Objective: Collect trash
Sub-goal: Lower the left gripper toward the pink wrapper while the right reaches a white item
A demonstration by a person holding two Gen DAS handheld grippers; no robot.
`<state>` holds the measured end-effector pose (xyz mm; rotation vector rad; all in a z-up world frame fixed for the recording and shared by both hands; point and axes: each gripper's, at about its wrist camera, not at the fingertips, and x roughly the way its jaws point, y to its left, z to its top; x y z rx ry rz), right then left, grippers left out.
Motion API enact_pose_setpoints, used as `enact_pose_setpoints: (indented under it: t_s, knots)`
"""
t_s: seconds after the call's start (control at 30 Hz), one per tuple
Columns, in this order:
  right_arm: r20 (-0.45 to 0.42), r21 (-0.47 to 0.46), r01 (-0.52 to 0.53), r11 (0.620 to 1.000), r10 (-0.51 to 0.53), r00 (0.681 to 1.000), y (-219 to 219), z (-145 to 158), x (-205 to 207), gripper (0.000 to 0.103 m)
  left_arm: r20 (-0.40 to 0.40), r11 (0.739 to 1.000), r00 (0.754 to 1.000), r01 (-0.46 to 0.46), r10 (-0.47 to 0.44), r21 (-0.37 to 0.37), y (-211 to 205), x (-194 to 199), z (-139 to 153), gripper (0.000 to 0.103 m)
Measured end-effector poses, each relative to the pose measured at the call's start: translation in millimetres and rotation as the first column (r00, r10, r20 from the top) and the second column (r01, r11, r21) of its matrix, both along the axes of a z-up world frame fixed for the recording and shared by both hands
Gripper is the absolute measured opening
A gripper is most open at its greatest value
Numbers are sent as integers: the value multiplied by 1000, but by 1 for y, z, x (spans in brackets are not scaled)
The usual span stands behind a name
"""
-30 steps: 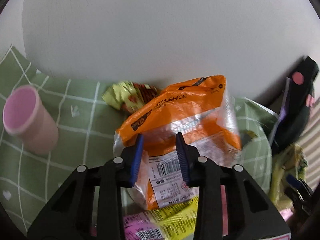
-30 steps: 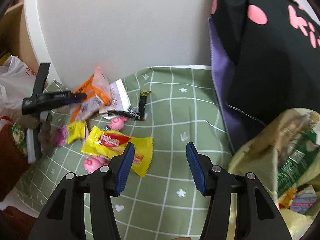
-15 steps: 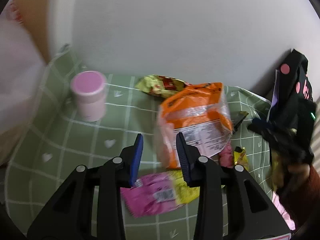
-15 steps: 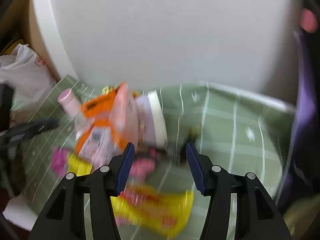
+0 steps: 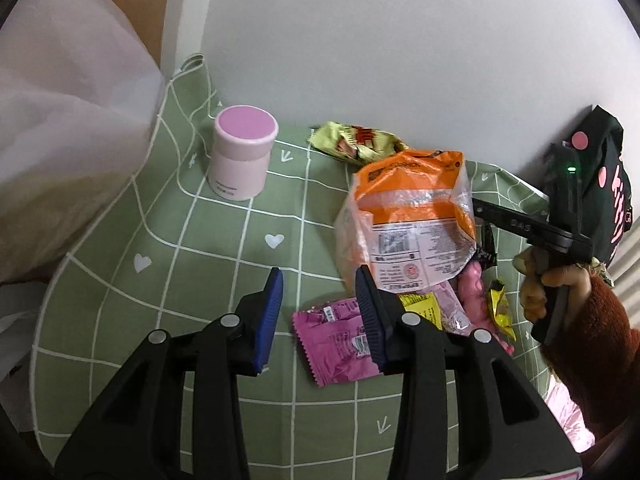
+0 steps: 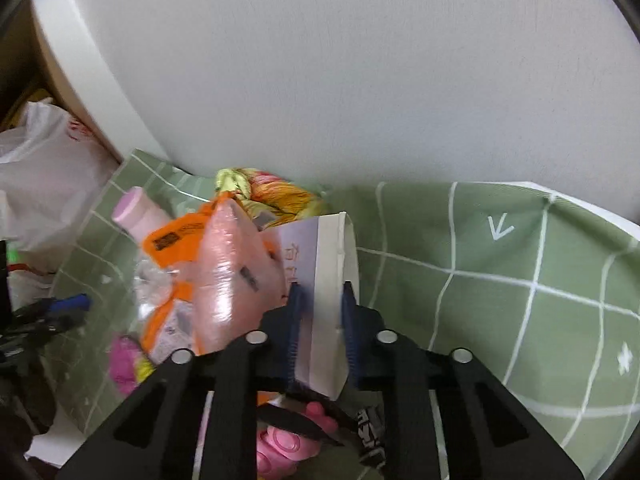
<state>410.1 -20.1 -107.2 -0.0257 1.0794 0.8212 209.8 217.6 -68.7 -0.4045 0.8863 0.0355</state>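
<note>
Gripping a white paper packet (image 6: 332,280), right gripper (image 6: 320,300) has both blue pads on it, orange bag (image 6: 192,276) touching at 9 o'clock. Left gripper (image 5: 318,280) hangs spread over green cloth (image 5: 200,280), pink wrapper (image 5: 336,340) at 4 o'clock.

The right gripper (image 6: 320,320) clamps its blue-padded fingers (image 6: 294,312) on a white paper packet (image 6: 326,280) standing on edge. An orange wrapper (image 6: 192,276) leans against the packet's left side, above a green checked cloth (image 6: 500,300); a pink toy (image 6: 288,444) lies below.
</note>
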Motion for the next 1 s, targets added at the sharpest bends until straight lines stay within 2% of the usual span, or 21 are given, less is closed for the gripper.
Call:
enact_pose_setpoints:
  t_s: [0.13,0.23,0.4,0.5,0.7,0.77,0.87,0.93,1.0]
  knots:
    - [52,-7,46,999,-45,998,-10,30,-23,4,7,1000,1000,27,-27,-10,-7,5,2,37]
    - [117,-22,84,996,-81,990,-24,54,-37,5,17,999,999,47,-46,-26,-15,13,3,39]
    - [165,-66,138,988,-126,978,-63,82,-62,5,10,997,997,82,-82,-14,-28,18,1,41]
    - [158,-120,156,980,-136,978,-85,81,-79,5,-2,996,996,86,-86,-11,-34,18,-3,41]
    - [121,-221,195,955,-172,978,-119,58,-108,4,6,996,996,86,-86,-29,-47,26,4,41]
    - [111,-218,198,956,-177,978,-122,51,-116,5,14,996,996,91,-90,-24,-50,27,7,41]
    - [150,-211,202,956,-173,974,-123,52,-128,6,26,994,994,110,-109,-19,-57,30,12,42]
    - [172,-206,208,956,-174,970,-125,55,-134,9,27,992,992,123,-122,-12,-63,31,13,42]
    - [185,-194,230,954,-195,963,-133,59,-139,34,20,991,990,136,-136,-11,-69,32,11,42]
